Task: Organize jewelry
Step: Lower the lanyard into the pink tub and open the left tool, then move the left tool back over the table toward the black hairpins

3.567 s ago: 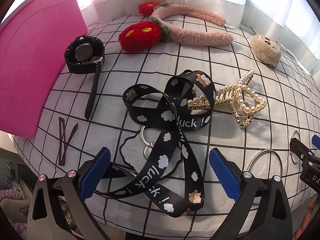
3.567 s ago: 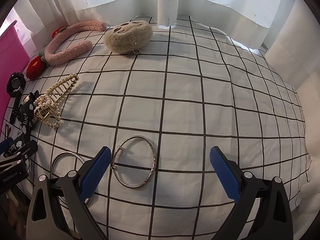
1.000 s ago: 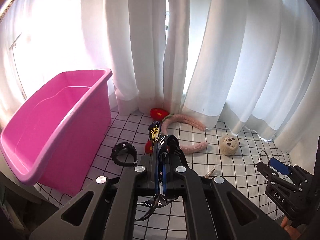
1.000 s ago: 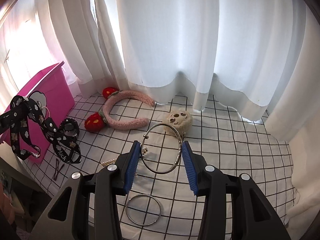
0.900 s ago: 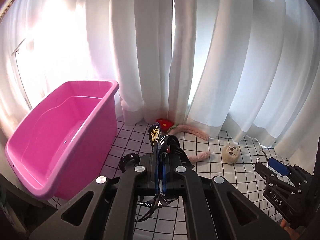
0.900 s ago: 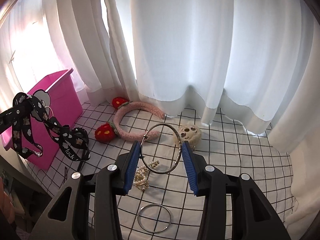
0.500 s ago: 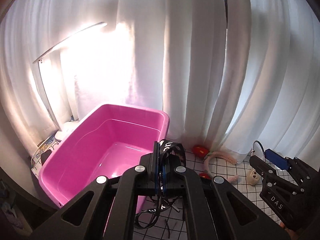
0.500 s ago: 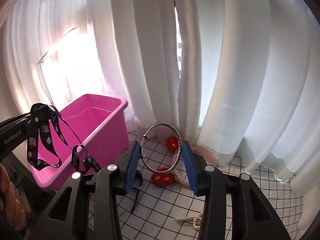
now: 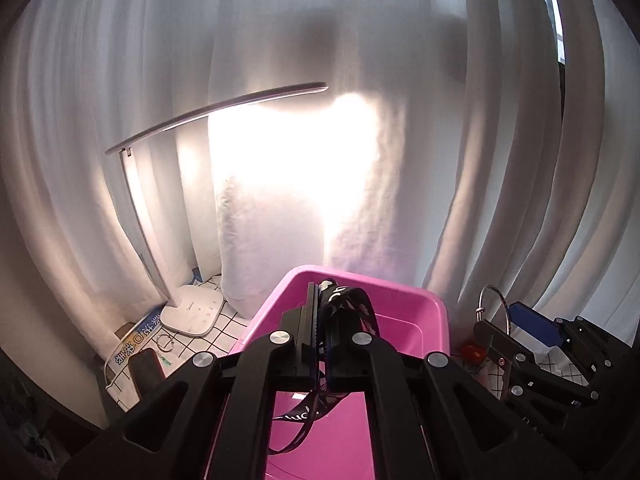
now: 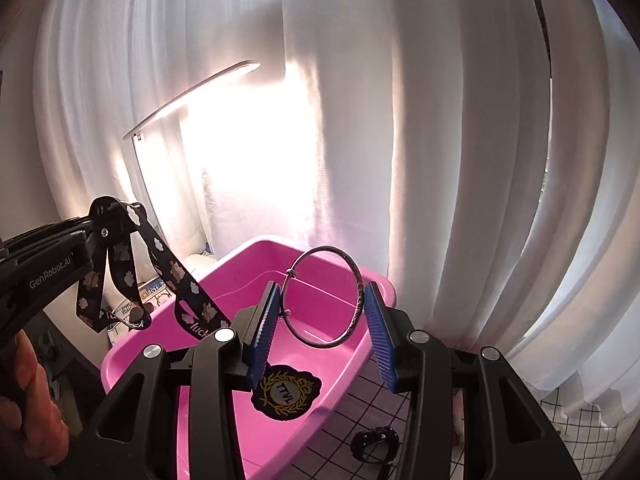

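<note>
L hand-held gripper [image 9: 320, 320] w/ lanyard [image 9: 344, 304], R [image 10: 322, 322] w/ bangle [image 10: 324, 296], over pink bin [image 10: 248, 252]

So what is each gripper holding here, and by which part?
Left gripper: the black lanyard, pinched at a fold of its strap. Right gripper: the silver bangle, clamped across its width at opposite sides of the rim.

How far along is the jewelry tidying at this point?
Barely begun: the pink bin shows only a round badge. The left hand-held gripper holds the black lanyard and the right hand-held gripper a silver bangle, both at the bin. A black watch waits on the cloth.
</note>
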The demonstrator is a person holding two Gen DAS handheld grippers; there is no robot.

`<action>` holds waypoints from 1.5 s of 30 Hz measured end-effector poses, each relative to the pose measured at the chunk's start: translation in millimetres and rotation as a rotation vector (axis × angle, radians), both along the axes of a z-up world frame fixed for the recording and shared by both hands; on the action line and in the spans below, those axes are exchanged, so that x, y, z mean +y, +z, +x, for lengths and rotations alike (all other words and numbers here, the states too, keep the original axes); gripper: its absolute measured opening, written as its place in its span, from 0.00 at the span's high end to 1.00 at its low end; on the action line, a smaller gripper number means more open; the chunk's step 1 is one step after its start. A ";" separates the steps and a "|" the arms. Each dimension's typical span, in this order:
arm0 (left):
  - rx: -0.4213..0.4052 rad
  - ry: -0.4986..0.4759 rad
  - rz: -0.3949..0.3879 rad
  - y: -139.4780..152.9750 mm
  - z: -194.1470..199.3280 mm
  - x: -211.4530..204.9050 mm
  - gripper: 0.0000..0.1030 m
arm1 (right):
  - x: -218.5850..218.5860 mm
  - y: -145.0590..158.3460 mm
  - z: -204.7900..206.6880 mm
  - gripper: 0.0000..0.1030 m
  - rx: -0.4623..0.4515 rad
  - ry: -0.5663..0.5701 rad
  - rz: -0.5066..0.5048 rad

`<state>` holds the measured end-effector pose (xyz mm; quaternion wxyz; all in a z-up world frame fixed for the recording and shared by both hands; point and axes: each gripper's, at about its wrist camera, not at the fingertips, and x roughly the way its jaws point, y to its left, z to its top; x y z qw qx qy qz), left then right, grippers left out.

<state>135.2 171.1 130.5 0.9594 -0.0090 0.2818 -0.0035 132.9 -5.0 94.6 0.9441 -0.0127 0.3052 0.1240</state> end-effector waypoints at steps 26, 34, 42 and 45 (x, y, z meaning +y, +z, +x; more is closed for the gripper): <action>0.373 0.131 -0.036 -150.0 23.9 50.8 0.29 | 67.1 -113.1 63.5 0.40 0.363 0.051 -0.131; 0.374 0.155 -0.037 -146.6 17.7 54.0 0.23 | 62.3 -107.5 57.7 0.40 0.340 0.032 -0.143; 0.272 0.163 -0.019 -119.8 -12.2 44.9 0.15 | 37.7 -80.9 26.3 0.40 0.255 -0.025 -0.103; 0.251 0.143 -0.026 -111.7 -25.5 33.5 0.14 | 19.7 -72.1 4.8 0.39 0.221 -0.053 -0.069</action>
